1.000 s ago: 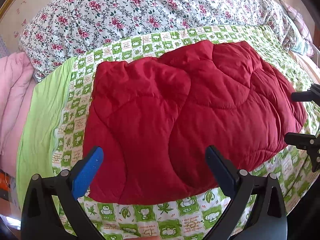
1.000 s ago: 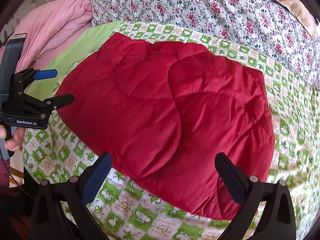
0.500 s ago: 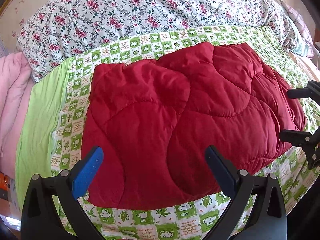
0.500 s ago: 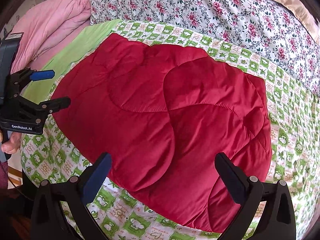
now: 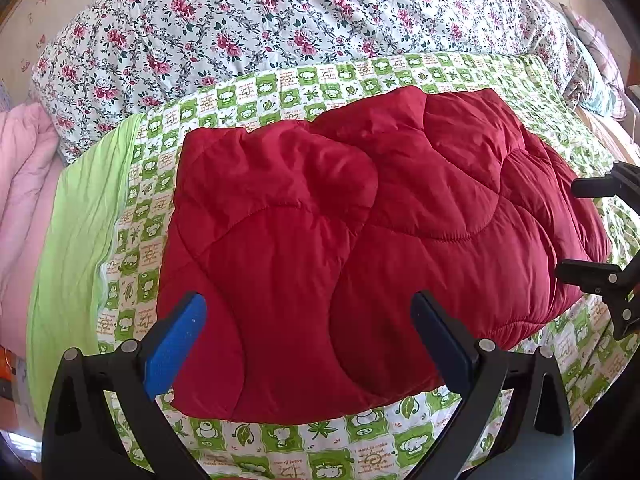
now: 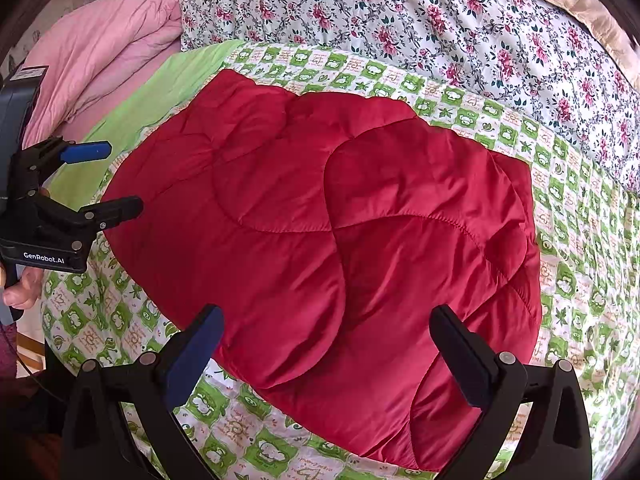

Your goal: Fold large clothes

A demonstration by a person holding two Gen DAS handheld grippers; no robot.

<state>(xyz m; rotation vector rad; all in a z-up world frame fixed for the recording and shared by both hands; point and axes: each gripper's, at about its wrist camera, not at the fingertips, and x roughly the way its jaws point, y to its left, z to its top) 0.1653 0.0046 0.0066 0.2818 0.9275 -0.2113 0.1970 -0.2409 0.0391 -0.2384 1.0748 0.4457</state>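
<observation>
Jacket (image 5: 360,248), 1 red quilted piece, lies folded flat on the green checked sheet (image 5: 304,440) of the bed. 2 claws, left claw (image 5: 308,332) and right claw (image 6: 324,344), gape wide above it, holding nothing.

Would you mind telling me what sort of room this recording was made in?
Most likely a bedroom. The red padded garment lies on a green patterned sheet spread over what looks like a bed, with a flowered quilt heaped behind it and a pink quilt folded at one end.
</observation>
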